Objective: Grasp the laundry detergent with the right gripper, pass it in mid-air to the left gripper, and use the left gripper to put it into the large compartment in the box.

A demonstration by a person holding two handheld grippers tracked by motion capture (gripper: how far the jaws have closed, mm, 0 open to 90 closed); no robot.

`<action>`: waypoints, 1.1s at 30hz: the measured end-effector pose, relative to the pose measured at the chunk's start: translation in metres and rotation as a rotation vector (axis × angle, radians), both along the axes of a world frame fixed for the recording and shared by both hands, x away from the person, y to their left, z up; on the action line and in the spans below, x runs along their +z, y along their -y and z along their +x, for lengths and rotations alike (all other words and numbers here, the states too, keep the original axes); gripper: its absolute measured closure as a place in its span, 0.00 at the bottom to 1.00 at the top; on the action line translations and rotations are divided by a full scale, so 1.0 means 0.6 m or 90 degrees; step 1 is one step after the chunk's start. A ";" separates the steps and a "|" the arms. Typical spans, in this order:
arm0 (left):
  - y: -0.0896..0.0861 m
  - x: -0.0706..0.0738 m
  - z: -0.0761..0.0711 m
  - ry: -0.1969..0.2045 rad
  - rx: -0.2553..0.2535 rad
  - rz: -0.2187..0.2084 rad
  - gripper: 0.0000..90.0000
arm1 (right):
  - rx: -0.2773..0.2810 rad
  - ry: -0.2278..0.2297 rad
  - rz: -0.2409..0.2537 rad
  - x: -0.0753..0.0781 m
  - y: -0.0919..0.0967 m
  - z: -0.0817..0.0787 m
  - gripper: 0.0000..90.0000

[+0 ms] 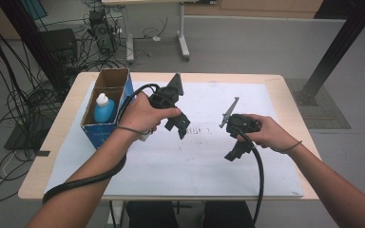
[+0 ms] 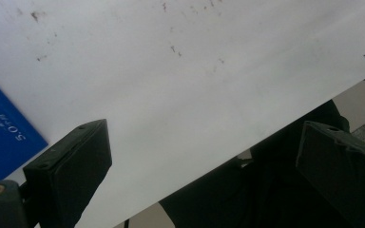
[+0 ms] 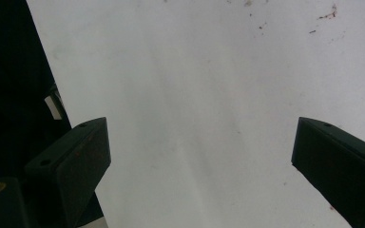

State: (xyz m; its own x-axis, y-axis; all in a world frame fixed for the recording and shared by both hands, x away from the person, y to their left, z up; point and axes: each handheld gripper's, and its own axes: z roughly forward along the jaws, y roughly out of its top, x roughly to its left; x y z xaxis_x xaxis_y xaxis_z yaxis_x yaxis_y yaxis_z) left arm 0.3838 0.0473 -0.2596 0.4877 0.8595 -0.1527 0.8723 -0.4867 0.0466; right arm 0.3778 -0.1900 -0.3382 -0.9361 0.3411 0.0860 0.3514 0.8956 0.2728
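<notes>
So here's the setup: a person has a pair of tongs in each hand, both held up over the white sheet (image 1: 180, 156) that covers most of the wooden surface (image 1: 71, 102). The left tongs (image 1: 179, 126) are in the left hand (image 1: 145, 115), hovering just right of an open cardboard box (image 1: 108, 107) with blue printed sides. In the left gripper view those tongs (image 2: 204, 161) are spread wide with nothing between them, pointing down at the bare sheet near its front edge, and a corner of the blue box side (image 2: 4, 128) pokes in at the left.

The right tongs (image 1: 235, 151) sit in the right hand (image 1: 266, 133), over the middle-right of the sheet and well apart from the box. The right gripper view shows these tongs (image 3: 202, 161) spread wide too, holding nothing, with just plain white sheet (image 3: 195, 95) under them plus a few little dark specks.

Inside the box there's a blue bottle with a white cap (image 1: 104, 109), standing upright in the near compartment, right next to the left hand but not touching it as far as I can tell. The far compartment of the box looks open at the top, can't really see into it. A black cable (image 1: 90, 178) trails off the left tongs along the forearm, and another one (image 1: 260, 180) hangs from the right tongs toward the near edge.
</notes>
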 end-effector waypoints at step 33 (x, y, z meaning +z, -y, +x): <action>-0.004 -0.045 -0.012 -0.022 0.004 -0.022 0.06 | -0.017 0.001 -0.003 0.007 0.004 -0.013 0.06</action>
State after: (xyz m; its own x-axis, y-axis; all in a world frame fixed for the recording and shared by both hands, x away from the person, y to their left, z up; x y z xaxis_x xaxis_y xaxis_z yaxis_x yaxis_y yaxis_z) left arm 0.3767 0.0497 -0.2867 0.4768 0.8561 -0.1994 0.8764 -0.4804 0.0331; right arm 0.3700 -0.1923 -0.3342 -0.9268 0.3663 0.0831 0.3748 0.8872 0.2691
